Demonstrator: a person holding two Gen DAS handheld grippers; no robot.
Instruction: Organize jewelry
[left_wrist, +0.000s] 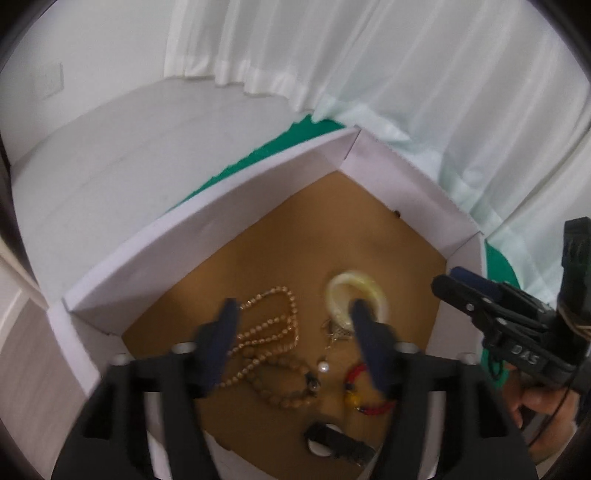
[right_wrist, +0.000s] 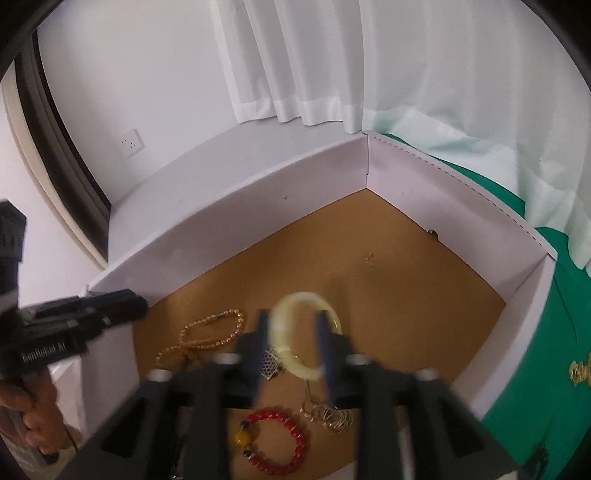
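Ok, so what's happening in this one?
A person with a handheld gripper in each hand is sorting jewelry inside a white box with a brown floor. Both grippers are open. The right gripper is poised around a pale bangle, apparently not yet clamped. The left gripper hovers above a gold bead necklace. A red bead bracelet and a thin chain lie nearby.

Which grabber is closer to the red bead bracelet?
Probably the left. The left gripper hangs open right above the red bead bracelet; the right gripper sits off by the box edge.
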